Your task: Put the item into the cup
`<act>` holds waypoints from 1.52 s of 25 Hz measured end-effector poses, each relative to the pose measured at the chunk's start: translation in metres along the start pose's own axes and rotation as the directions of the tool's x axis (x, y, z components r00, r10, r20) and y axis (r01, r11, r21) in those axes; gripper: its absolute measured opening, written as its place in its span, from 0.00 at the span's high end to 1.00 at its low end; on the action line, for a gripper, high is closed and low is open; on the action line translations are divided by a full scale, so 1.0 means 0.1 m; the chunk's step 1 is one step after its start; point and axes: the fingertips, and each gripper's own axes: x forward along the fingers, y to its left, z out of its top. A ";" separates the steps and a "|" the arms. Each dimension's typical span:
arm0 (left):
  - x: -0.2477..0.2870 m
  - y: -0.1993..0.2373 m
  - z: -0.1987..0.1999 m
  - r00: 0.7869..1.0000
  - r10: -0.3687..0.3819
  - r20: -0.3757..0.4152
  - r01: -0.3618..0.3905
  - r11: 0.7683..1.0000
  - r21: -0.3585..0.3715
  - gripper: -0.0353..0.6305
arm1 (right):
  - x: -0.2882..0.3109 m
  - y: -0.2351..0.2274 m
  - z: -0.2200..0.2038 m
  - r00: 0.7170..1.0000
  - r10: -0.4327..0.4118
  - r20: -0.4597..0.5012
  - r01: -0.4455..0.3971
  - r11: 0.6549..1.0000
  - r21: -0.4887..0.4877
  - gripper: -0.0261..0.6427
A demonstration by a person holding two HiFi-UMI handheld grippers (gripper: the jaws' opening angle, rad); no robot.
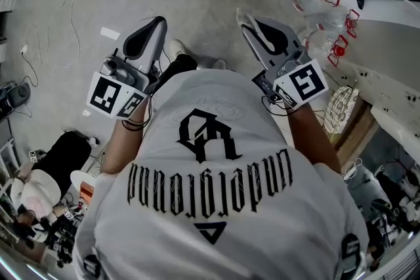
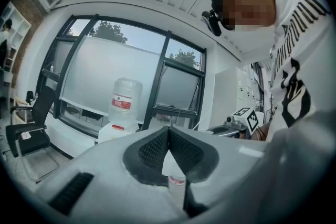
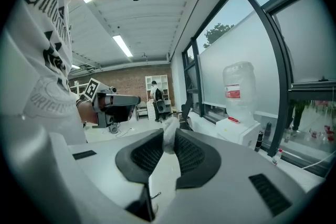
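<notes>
Both grippers are held up in front of the person's chest, over the floor. My right gripper (image 1: 252, 26) (image 3: 169, 136) is shut on a small crumpled white item (image 3: 169, 131), which sticks up past the jaw tips; it shows faintly at the tip (image 1: 243, 18) in the head view. My left gripper (image 1: 154, 33) (image 2: 168, 131) has its jaw tips touching. Low in its gap sits a small white piece with a pink band (image 2: 176, 182); I cannot tell what it is. No cup is in view. Each gripper shows in the other's view, the right gripper (image 2: 244, 119) and the left gripper (image 3: 113, 105).
A water dispenser with a big bottle (image 2: 124, 105) (image 3: 239, 102) stands by the tall windows. An office chair (image 2: 29, 136) is at the left. Cables lie on the floor (image 1: 65, 23), clear bags with red clips (image 1: 325, 0) and a wire basket (image 1: 341, 108) are at the right.
</notes>
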 end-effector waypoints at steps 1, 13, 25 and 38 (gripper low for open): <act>-0.01 0.05 0.02 1.000 -0.004 0.002 0.004 1.000 0.000 0.93 | 0.06 0.00 0.02 1.000 -0.004 0.001 0.004 1.000 -0.002 0.86; -0.28 0.92 0.23 0.996 -0.090 -0.014 0.090 0.996 0.028 0.92 | 1.00 0.20 0.41 0.998 -0.059 0.004 0.059 0.998 -0.012 0.86; -0.67 1.66 0.29 0.989 -0.144 -0.046 0.146 0.989 0.040 0.92 | 1.66 0.41 0.63 0.993 -0.117 -0.022 0.116 0.993 -0.029 0.86; -0.62 1.88 0.19 0.991 -0.113 -0.073 0.115 0.993 0.022 0.92 | 1.90 0.30 0.52 0.995 -0.092 -0.042 0.091 0.996 -0.015 0.86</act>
